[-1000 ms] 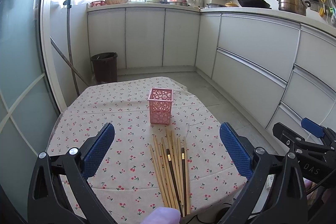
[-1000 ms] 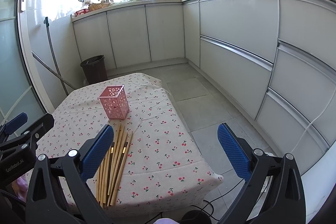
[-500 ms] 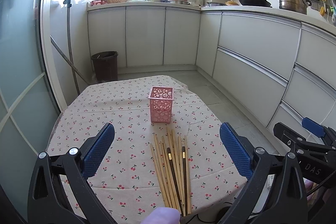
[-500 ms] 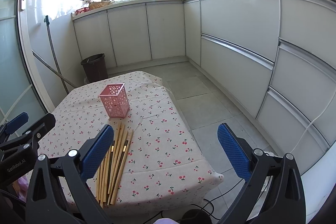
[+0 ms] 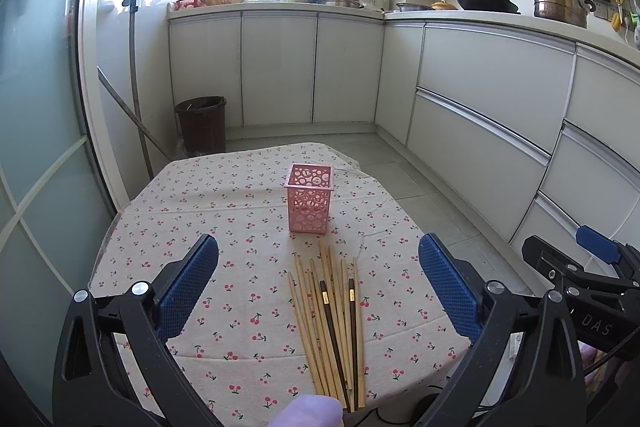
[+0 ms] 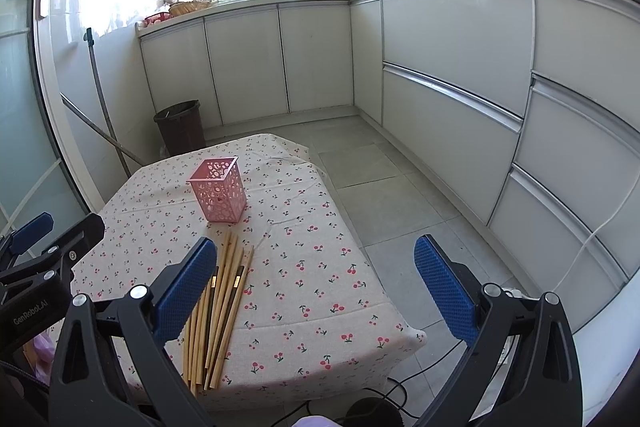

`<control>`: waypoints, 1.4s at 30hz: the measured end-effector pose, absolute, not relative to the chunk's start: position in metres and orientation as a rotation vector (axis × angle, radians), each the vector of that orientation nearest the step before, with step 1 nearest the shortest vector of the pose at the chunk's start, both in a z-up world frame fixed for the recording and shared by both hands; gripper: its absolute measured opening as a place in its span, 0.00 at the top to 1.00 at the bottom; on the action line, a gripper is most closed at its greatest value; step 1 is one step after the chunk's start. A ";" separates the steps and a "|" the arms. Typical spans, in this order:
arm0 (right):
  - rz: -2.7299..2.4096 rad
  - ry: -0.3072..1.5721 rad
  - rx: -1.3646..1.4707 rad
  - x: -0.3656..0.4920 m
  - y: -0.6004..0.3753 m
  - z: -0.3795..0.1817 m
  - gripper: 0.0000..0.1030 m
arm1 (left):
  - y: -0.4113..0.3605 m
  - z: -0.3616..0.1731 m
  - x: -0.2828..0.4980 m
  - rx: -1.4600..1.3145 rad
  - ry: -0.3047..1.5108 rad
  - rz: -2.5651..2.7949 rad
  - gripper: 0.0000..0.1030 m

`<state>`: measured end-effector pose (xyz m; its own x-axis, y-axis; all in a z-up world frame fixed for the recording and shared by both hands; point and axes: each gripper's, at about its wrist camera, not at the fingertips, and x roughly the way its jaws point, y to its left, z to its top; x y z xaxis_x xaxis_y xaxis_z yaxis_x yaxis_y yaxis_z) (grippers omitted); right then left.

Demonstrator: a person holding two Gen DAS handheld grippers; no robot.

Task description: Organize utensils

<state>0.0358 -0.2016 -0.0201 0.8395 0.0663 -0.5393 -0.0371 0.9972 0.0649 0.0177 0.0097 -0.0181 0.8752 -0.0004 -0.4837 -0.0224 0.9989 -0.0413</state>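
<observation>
A pink perforated holder [image 5: 309, 202] stands upright near the middle of the cherry-print table [image 5: 224, 227]; it also shows in the right wrist view [image 6: 218, 189]. Several chopsticks [image 5: 332, 319], most of them pale wood and two dark, lie in a loose bundle in front of it, and show in the right wrist view [image 6: 218, 303]. My left gripper [image 5: 318, 281] is open and empty, above the bundle's near part. My right gripper [image 6: 316, 285] is open and empty, to the right of the bundle over the table's right edge.
White kitchen cabinets [image 5: 480, 99] run along the back and right. A dark bin [image 5: 201, 125] and a mop handle [image 5: 134, 79] stand by the far left wall. A glass door [image 5: 36, 147] is at the left. Cables [image 6: 420, 379] lie on the floor.
Both views have risen and tilted slightly, so the holder and chopsticks sit a little lower and farther. Nothing was taken hold of.
</observation>
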 end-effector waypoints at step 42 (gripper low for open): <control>0.294 1.062 0.471 0.177 -0.208 -0.045 0.06 | 0.070 -0.151 0.207 -0.123 1.283 0.139 0.14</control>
<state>0.1773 -0.2076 -0.0453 0.4621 0.4504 -0.7639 -0.0072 0.8633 0.5047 0.2075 0.0704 -0.1512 0.2778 0.0348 -0.9600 -0.1720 0.9850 -0.0140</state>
